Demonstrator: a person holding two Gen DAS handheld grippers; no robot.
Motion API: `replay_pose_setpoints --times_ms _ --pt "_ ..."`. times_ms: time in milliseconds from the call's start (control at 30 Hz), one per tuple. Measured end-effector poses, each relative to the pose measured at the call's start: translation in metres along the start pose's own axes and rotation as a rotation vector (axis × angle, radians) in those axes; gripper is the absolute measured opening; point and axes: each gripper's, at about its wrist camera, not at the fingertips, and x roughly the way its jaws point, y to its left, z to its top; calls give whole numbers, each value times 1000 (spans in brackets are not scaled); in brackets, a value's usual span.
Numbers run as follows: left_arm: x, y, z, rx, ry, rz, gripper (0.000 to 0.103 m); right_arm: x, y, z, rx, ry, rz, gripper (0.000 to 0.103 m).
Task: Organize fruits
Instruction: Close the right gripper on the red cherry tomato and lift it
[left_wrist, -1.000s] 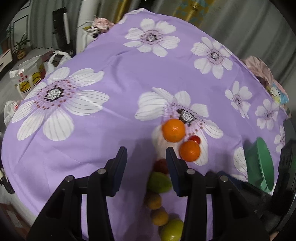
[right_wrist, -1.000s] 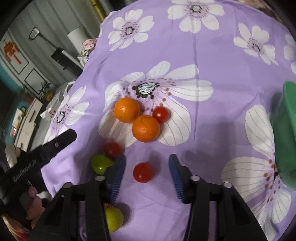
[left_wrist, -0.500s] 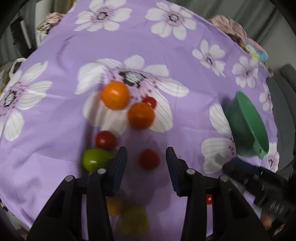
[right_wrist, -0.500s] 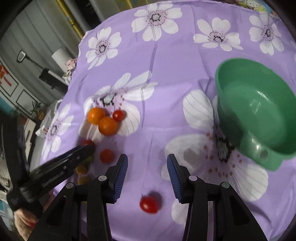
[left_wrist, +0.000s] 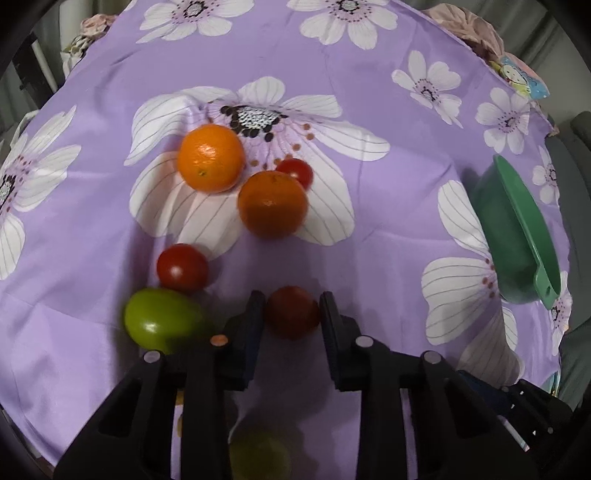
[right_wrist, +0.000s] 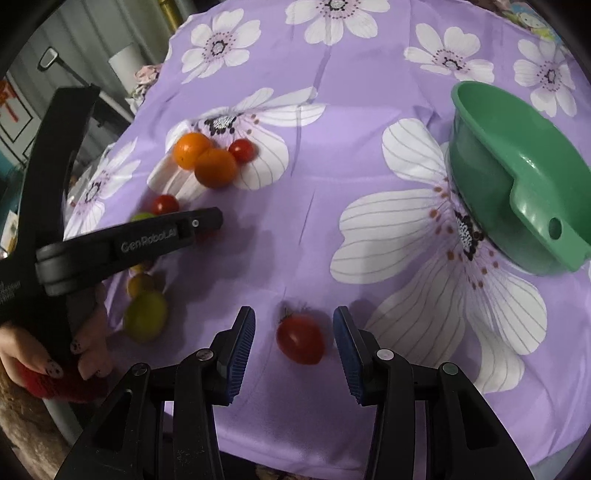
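My left gripper (left_wrist: 292, 312) is closed onto a red tomato (left_wrist: 292, 313) that rests on the purple flowered cloth; its fingers touch both sides. Ahead lie two oranges (left_wrist: 211, 158) (left_wrist: 272, 204), a small tomato (left_wrist: 295, 171), another tomato (left_wrist: 182, 268) and a green fruit (left_wrist: 162, 320). My right gripper (right_wrist: 293, 334) is open, its fingers on either side of a stemmed red tomato (right_wrist: 300, 339) without touching. The green bowl (right_wrist: 513, 173) stands to the right; it also shows in the left wrist view (left_wrist: 517, 229).
The left gripper (right_wrist: 125, 243) crosses the right wrist view over the fruit cluster, held by a hand (right_wrist: 44, 354). More yellow-green fruits (right_wrist: 146, 315) lie near the cloth's front-left edge. The table edge drops off close below both grippers.
The left gripper moved forward and closed onto the red tomato. The right gripper swung from the fruit cluster toward the bowl side and lowered around the stemmed tomato.
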Motion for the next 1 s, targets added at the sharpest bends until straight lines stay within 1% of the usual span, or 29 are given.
replay_pose_setpoints --times_ms 100,133,200,267,333,467,600,667,767,833,900,933,1000 --pt "0 -2 0 15 -9 18 27 4 4 -3 -18 5 -34 45" --pt "0 -1 0 16 -10 20 29 6 4 -3 -24 10 -41 43" --pt "0 -1 -1 15 -15 20 28 10 5 -4 -27 23 -42 36" --pt "0 1 0 7 -18 16 28 10 5 -5 -35 11 -56 29" --pt "-1 1 -1 -8 -26 14 28 11 4 -5 -33 5 -46 28" --pt "-10 5 1 -46 -67 -7 28 7 -1 3 2 10 18 28" --pt "-23 13 4 -88 -124 -18 28 -10 -2 36 32 -44 24 28" --pt "-28 15 4 -105 -149 -12 28 -18 -1 61 34 -58 20 28" --pt "-33 19 6 -139 -179 -9 28 -25 1 92 36 -114 13 28" --pt "-37 23 6 -152 -198 -8 28 -24 -2 98 49 -156 17 28" --pt "-42 24 5 -161 -219 1 28 -15 -8 94 70 -216 73 28" --pt "-43 25 5 -163 -225 4 28 -8 -11 93 80 -216 87 28" --pt "-45 24 5 -172 -238 5 28 11 -14 90 95 -154 64 28"
